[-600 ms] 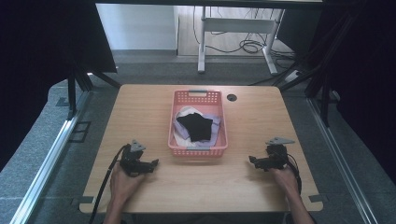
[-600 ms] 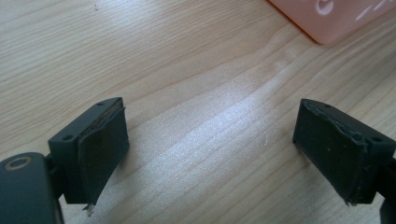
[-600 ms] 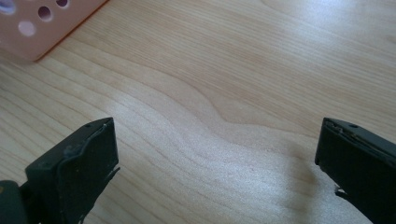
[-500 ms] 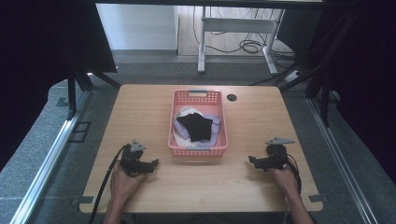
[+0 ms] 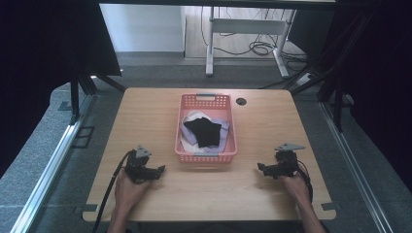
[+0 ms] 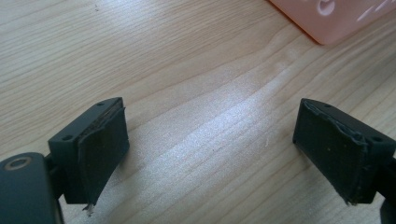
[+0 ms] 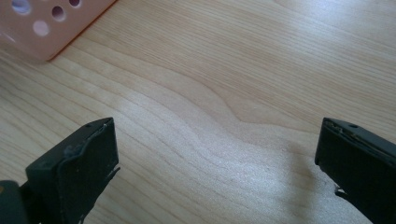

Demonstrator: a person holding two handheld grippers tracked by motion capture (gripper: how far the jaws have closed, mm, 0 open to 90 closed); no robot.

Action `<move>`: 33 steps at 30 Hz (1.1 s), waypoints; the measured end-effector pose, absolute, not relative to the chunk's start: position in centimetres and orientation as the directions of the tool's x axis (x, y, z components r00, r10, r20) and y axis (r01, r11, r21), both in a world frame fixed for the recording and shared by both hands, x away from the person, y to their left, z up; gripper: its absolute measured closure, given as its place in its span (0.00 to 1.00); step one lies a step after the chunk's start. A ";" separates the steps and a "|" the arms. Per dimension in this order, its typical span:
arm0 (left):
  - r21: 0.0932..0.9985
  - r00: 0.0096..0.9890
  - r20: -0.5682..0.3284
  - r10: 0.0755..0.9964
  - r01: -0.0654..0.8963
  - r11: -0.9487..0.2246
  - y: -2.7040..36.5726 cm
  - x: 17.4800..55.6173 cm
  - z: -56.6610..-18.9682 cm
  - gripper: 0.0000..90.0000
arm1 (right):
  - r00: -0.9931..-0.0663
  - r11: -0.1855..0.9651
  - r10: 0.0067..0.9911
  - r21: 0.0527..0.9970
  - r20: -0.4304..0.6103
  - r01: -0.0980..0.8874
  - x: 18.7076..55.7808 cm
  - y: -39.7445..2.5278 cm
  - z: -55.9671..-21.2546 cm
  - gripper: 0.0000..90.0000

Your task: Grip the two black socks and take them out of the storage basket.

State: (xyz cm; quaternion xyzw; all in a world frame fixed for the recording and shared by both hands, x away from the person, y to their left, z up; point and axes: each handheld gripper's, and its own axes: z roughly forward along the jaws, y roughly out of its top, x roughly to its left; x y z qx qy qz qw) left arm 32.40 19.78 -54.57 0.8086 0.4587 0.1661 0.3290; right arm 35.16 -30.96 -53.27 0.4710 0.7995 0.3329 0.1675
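A pink plastic basket [image 5: 228, 112] stands in the middle of the wooden table [image 5: 272, 121]. It holds a black cloth [image 5: 203, 131] on top of pale lilac and white cloths [image 5: 223, 139]. My left gripper [image 5: 160, 170] rests on the table to the basket's front left, held by a hand, jaws wide apart over bare wood [image 6: 210, 149]. To the basket's front right my right gripper [image 5: 261, 168] also lies on the table, open with nothing between its jaws [image 7: 215, 168]. A basket corner [image 6: 336, 18] shows in the left gripper view, and another corner [image 7: 42, 28] in the right gripper view.
A round cable hole [image 5: 241, 101] sits in the table behind the basket's right side. Dark curtains hang on both sides. Beyond the table stands a white desk frame [image 5: 243, 29] with cables on the floor. Metal rails [image 5: 53, 160] run along the floor at the left.
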 end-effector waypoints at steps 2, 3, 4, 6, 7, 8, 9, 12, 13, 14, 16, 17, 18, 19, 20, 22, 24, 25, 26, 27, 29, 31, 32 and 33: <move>0.685 0.524 -0.033 0.851 0.632 -0.363 19.8 32.4 -54.6 0.11 | -0.491 0.340 0.870 0.683 0.032 0.646 35.2 -31.0 -53.3 0.00; 0.684 0.524 -0.033 0.851 0.632 -0.363 19.8 32.4 -54.6 0.11 | -0.491 0.341 0.871 0.685 0.028 0.644 35.1 -30.9 -53.3 0.00; 0.684 0.524 -0.033 0.851 0.632 -0.363 19.8 32.4 -54.6 0.11 | -0.493 0.344 0.869 0.684 0.026 0.643 35.1 -30.9 -53.3 0.00; 0.684 0.524 -0.033 0.851 0.632 -0.363 19.8 32.4 -54.6 0.11 | -0.496 0.349 0.868 0.684 0.021 0.640 35.2 -30.9 -53.1 0.00; 0.684 0.524 -0.033 0.851 0.632 -0.363 19.8 32.4 -54.6 0.11 | -0.498 0.352 0.867 0.685 0.017 0.638 35.2 -30.8 -53.0 0.00; 0.684 0.524 -0.033 0.851 0.632 -0.363 19.8 32.4 -54.6 0.11 | -0.501 0.354 0.865 0.687 0.017 0.635 35.2 -30.8 -53.0 0.00; 0.684 0.524 -0.033 0.851 0.632 -0.363 19.8 32.4 -54.6 0.11 | -0.505 0.358 0.863 0.687 0.015 0.633 35.2 -30.7 -52.9 0.00; 0.684 0.524 -0.033 0.851 0.633 -0.363 19.8 32.4 -54.6 0.11 | -0.515 0.371 0.857 0.685 0.007 0.627 35.2 -30.4 -52.5 0.00; 0.684 0.524 -0.033 0.851 0.633 -0.363 19.8 32.4 -54.6 0.11 | -0.518 0.374 0.856 0.684 0.006 0.626 35.2 -30.4 -52.4 0.00; 0.684 0.524 -0.033 0.851 0.633 -0.363 19.8 32.4 -54.6 0.11 | -0.517 0.374 0.856 0.684 0.006 0.627 35.2 -30.3 -52.3 0.00; 0.684 0.524 -0.033 0.851 0.632 -0.363 19.8 32.4 -54.6 0.11 | -0.521 0.372 0.853 0.686 0.013 0.625 35.2 -30.3 -52.0 0.00; 0.684 0.524 -0.033 0.851 0.632 -0.363 19.8 32.4 -54.6 0.11 | -0.524 0.369 0.852 0.689 0.017 0.624 35.2 -30.2 -51.8 0.00; 0.684 0.524 -0.032 0.851 0.632 -0.363 19.8 32.4 -54.6 0.11 | -0.524 0.367 0.852 0.691 0.019 0.622 35.2 -30.2 -51.7 0.00; 0.684 0.524 -0.033 0.851 0.632 -0.363 19.8 32.4 -54.6 0.11 | -0.525 0.368 0.851 0.693 0.018 0.620 35.2 -30.2 -51.5 0.00; 0.684 0.524 -0.032 0.851 0.632 -0.363 19.8 32.4 -54.6 0.11 | -0.525 0.366 0.851 0.694 0.019 0.620 35.2 -30.2 -51.3 0.00; 0.684 0.524 -0.032 0.851 0.632 -0.363 19.8 32.4 -54.6 0.11 | -0.522 0.355 0.852 0.697 0.032 0.623 35.3 -30.2 -50.9 0.00; 0.684 0.525 -0.032 0.851 0.632 -0.364 19.8 32.4 -54.6 0.11 | -0.523 0.345 0.851 0.697 0.051 0.628 35.4 -30.2 -50.5 0.00; 0.684 0.524 -0.032 0.851 0.632 -0.364 19.8 32.4 -54.6 0.11 | -0.526 0.344 0.849 0.700 0.053 0.625 35.4 -30.1 -50.4 0.00; 0.684 0.524 -0.033 0.851 0.632 -0.363 19.8 32.4 -54.6 0.11 | -0.529 0.347 0.847 0.702 0.051 0.623 35.4 -30.1 -50.3 0.00; 0.685 0.523 -0.034 0.852 0.632 -0.361 19.8 32.4 -54.6 0.11 | -0.537 0.351 0.842 0.703 0.053 0.619 35.5 -30.1 -50.0 0.00; 0.685 0.524 -0.033 0.851 0.632 -0.363 19.8 32.4 -54.6 0.11 | -0.540 0.349 0.839 0.700 0.062 0.623 35.6 -30.0 -49.7 0.00; 0.685 0.524 -0.033 0.851 0.632 -0.362 19.8 32.4 -54.6 0.11 | -0.544 0.342 0.835 0.704 0.075 0.622 35.6 -29.9 -49.3 0.00; 0.685 0.524 -0.033 0.851 0.632 -0.362 19.8 32.4 -54.6 0.11 | -0.543 0.338 0.836 0.702 0.082 0.626 35.7 -29.9 -49.1 0.00; 0.685 0.524 -0.033 0.851 0.633 -0.362 19.8 32.4 -54.6 0.11 | -0.539 0.327 0.837 0.705 0.092 0.629 35.8 -29.8 -48.9 0.00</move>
